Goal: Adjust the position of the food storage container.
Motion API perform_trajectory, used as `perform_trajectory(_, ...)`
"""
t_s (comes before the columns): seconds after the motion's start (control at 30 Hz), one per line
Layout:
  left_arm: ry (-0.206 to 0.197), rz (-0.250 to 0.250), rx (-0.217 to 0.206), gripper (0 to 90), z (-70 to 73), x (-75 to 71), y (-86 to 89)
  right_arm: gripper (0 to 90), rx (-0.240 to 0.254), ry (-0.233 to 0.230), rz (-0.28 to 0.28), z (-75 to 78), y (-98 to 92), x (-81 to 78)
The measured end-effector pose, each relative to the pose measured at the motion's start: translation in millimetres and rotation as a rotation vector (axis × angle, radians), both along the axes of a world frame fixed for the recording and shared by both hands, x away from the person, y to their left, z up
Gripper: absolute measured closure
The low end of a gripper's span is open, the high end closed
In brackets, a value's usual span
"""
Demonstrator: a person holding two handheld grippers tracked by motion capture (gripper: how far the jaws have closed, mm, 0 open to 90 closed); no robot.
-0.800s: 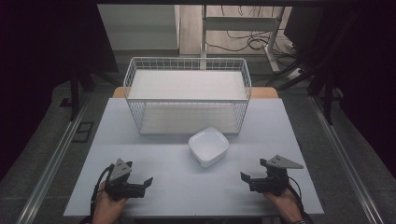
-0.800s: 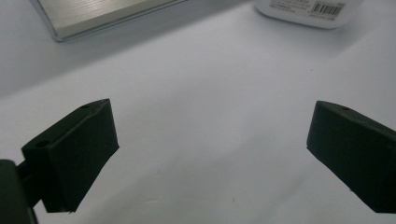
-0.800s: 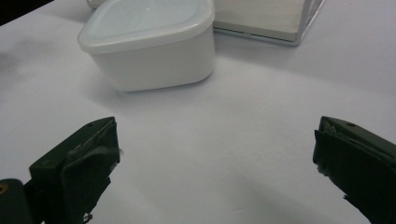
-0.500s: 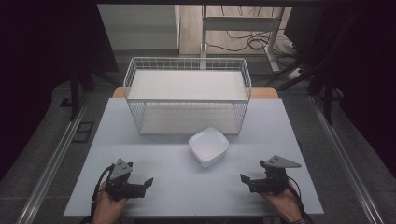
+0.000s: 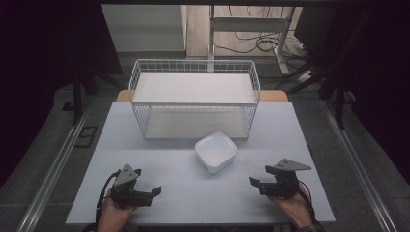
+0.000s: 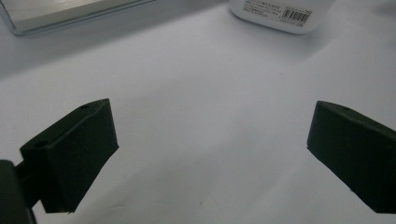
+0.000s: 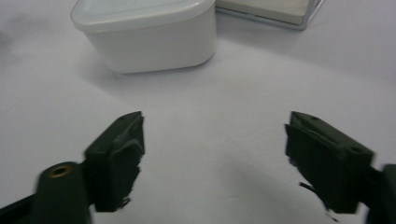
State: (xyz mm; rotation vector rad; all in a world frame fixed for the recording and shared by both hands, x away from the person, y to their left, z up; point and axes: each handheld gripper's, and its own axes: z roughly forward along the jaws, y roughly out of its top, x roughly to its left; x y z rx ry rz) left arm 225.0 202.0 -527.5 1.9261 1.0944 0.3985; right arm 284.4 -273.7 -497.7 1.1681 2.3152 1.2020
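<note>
A white square container (image 5: 216, 152) with rounded corners is seen resting on the pale tabletop (image 5: 164, 166), just in front of a white wire basket (image 5: 194, 101) that stands at the far middle of the surface. The container is turned slightly askew to the tabletop's edges and lies near the basket's front wall, though whether the two touch cannot be told. In the right gripper view the container (image 7: 149, 32) is shown with a clear rim above its white walls, and in the left gripper view a barcode label is seen on its side (image 6: 280, 14). The container is flanked from the near side by the two grippers, both well apart from it. The left gripper (image 5: 155, 190) is held in a hand (image 5: 113, 212) at the near left of the tabletop, its fingers (image 6: 77, 149) spread wide with nothing but bare tabletop between them. The right gripper (image 5: 253, 182) is held in the other hand (image 5: 292, 205) at the near right, its fingers (image 7: 119, 156) likewise parted wide and empty, pointed toward the container. A dark floor and cables are seen beyond the basket.
</note>
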Motion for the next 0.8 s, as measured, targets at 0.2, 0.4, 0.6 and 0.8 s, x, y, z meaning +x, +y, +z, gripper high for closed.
perform_trajectory(0.2,0.004,0.004,-0.005,1.5,-0.4,0.4,0.2,43.1,-0.029,0.000,0.007,5.8,2.7,8.4)
perform_trajectory(0.4,0.007,0.008,-0.028,1.5,-0.3,0.9,2.4,58.8,-0.028,0.013,0.041,10.8,8.4,18.9)
perform_trajectory(0.6,0.001,0.016,-0.023,1.4,-0.2,0.8,2.1,81.8,-0.067,0.029,0.081,9.5,17.2,32.6)
perform_trajectory(0.8,-0.001,0.021,-0.022,1.4,-0.1,0.8,2.8,89.0,-0.098,0.024,0.098,11.0,28.7,47.8)
